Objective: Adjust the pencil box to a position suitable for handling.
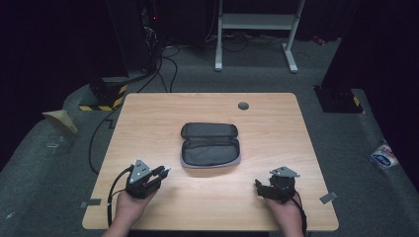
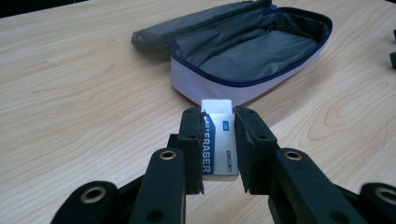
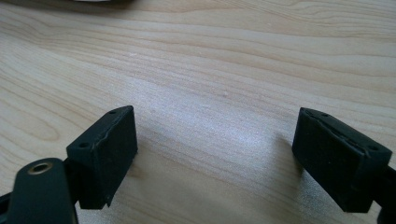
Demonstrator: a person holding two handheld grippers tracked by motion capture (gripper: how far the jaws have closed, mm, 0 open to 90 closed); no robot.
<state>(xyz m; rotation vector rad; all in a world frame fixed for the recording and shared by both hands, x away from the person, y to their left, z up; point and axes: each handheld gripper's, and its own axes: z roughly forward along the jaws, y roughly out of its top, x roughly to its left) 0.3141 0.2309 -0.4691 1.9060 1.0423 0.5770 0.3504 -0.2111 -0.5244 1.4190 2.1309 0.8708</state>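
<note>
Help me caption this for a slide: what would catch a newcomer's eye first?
The open pencil case lies at the middle of the wooden table, its grey lining showing. Near the front edge, the left gripper is shut on a white eraser in a blue sleeve, pointed at the case, while the right gripper hangs open above bare wood.

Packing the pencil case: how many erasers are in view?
1: the eraser is clamped in the left gripper, near the open pencil case. Others may hide inside.
</note>
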